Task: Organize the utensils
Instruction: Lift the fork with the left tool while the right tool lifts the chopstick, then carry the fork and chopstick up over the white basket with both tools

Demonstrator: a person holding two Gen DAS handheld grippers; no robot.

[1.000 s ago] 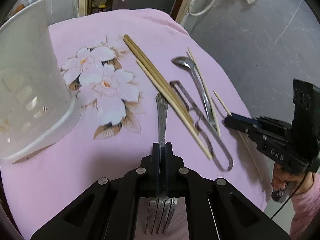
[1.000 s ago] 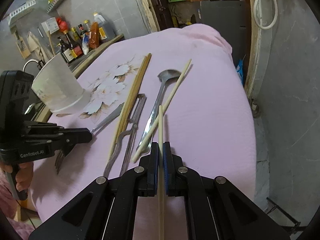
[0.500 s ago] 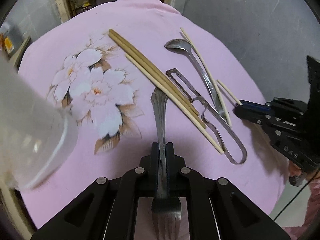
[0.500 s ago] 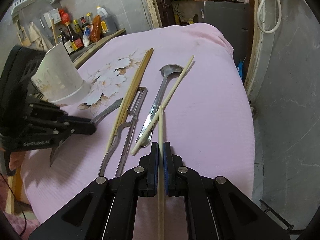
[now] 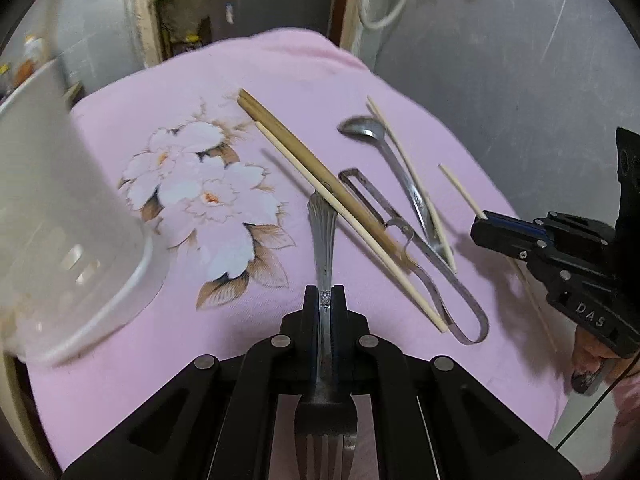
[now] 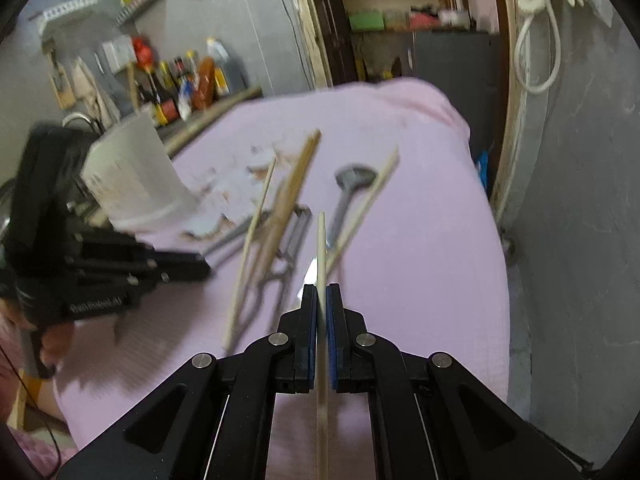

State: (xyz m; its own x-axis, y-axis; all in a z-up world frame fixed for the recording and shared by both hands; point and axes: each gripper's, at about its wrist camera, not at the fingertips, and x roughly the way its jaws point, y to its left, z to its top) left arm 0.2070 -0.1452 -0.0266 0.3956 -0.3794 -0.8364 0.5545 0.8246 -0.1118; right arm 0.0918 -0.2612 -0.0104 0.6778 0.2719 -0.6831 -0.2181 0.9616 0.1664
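Observation:
My left gripper is shut on a steel fork, handle pointing forward, held above the pink cloth. My right gripper is shut on a pale chopstick, also lifted; it shows at the right of the left wrist view. A white slotted utensil holder stands at the left, also seen in the right wrist view. On the cloth lie brown chopsticks, a pale chopstick, a peeler, a spoon and another pale chopstick.
The table is covered by a pink flowered cloth; its right edge drops to a grey floor. Sauce bottles stand on a counter beyond the holder. A doorway with shelves is behind the table.
Both grippers have lifted and tilted up with their utensils. The fork's handle has come off the cloth, and the right gripper's chopstick has risen clear of the spoon.

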